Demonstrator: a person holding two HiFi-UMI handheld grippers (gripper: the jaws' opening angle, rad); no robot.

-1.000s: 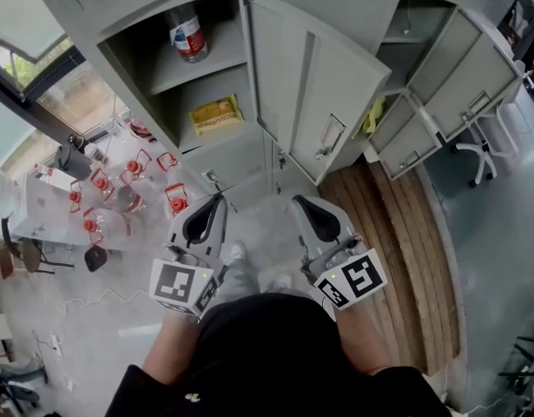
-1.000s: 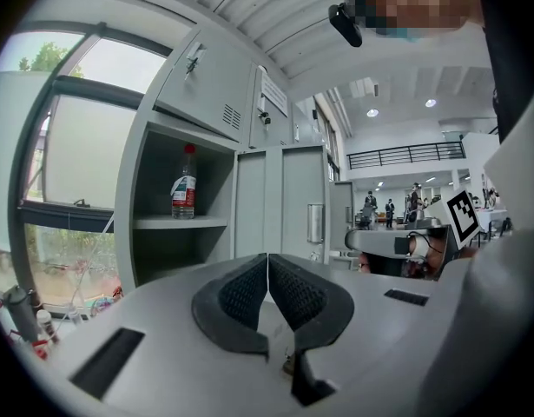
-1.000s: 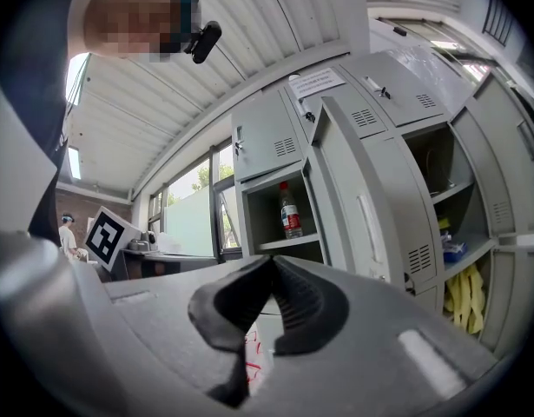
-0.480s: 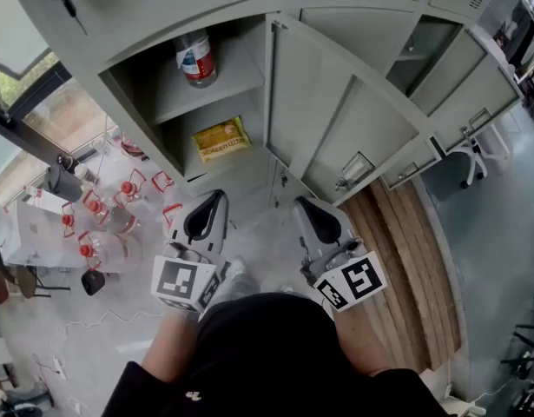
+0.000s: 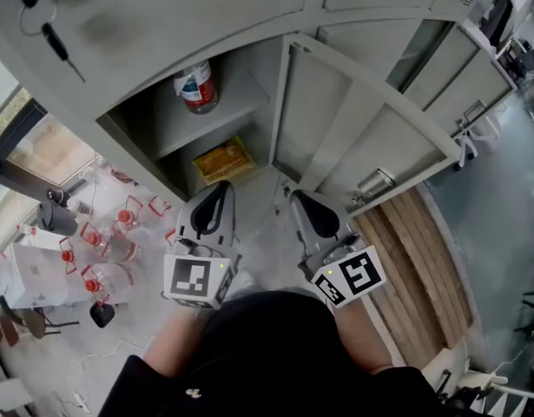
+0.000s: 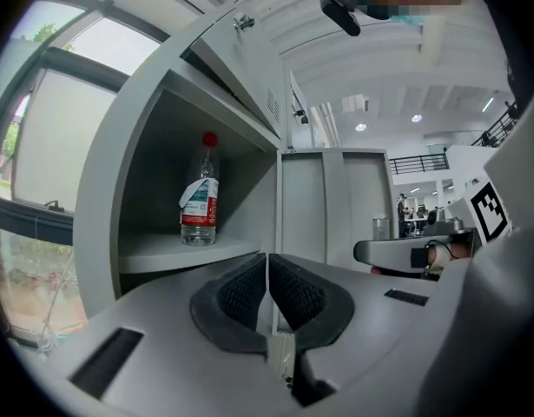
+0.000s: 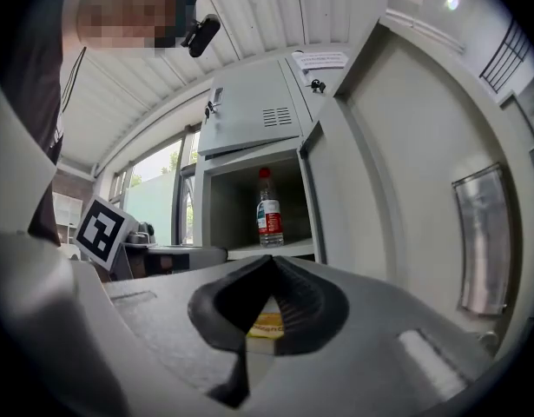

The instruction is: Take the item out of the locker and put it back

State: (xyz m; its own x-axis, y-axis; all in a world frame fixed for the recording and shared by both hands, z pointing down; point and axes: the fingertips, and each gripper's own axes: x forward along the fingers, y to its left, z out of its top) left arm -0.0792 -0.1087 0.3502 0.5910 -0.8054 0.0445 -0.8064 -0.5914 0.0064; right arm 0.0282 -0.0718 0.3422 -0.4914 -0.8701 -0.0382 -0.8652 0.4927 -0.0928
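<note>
On the upper shelf of the open locker (image 5: 207, 127), at eleven o'clock from the grippers, a clear bottle (image 5: 197, 87) is seen upright, with a red cap and a red-and-white label. Below it a yellow packet (image 5: 223, 162) is laid flat. The left gripper (image 5: 220, 189) and right gripper (image 5: 298, 200) are held outside, jaws clenched on nothing.

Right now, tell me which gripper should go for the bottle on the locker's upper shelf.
Left, probably. The left gripper sits straight before the open compartment, below the bottle; the right gripper faces the open door near its hinge edge. Both are shut and empty.
</note>
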